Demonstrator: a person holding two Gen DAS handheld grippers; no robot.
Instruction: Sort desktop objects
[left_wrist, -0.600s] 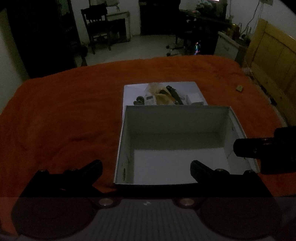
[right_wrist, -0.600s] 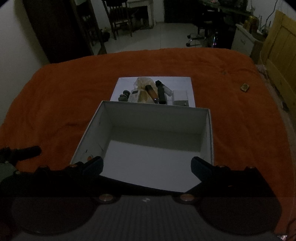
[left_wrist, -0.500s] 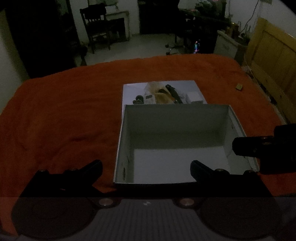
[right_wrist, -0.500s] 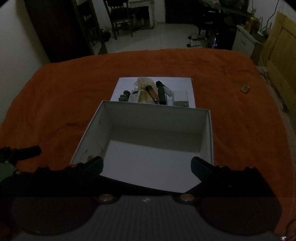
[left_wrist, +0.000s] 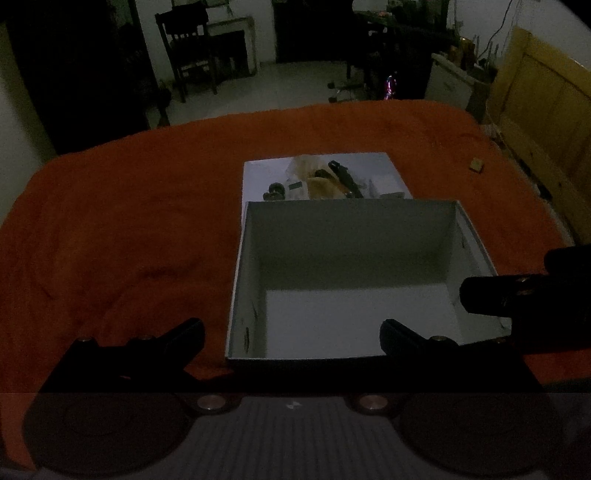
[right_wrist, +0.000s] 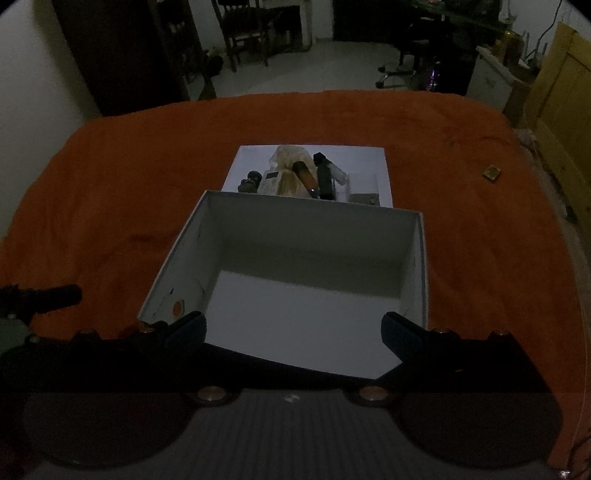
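**Right wrist view: box empty, sorting yet to begin**

Both claws hover spread and empty-handed, the right gripper (right_wrist: 291, 332) and left gripper (left_wrist: 291, 332) at the near rim of the white box (right_wrist: 421, 266). Small objects (right_wrist: 295, 177) lie clustered on a white sheet (right_wrist: 369, 158) just beyond its far wall. Orange cloth (right_wrist: 110, 184) offers room on both sides.

Both tools look alike: the left gripper (left_wrist: 291, 334) and right gripper (right_wrist: 291, 328) are black, with broad wedge fingers. Brass-coloured screws dot the flat black body. Two round dark discs flank a ribbed grey panel with a small white mark.
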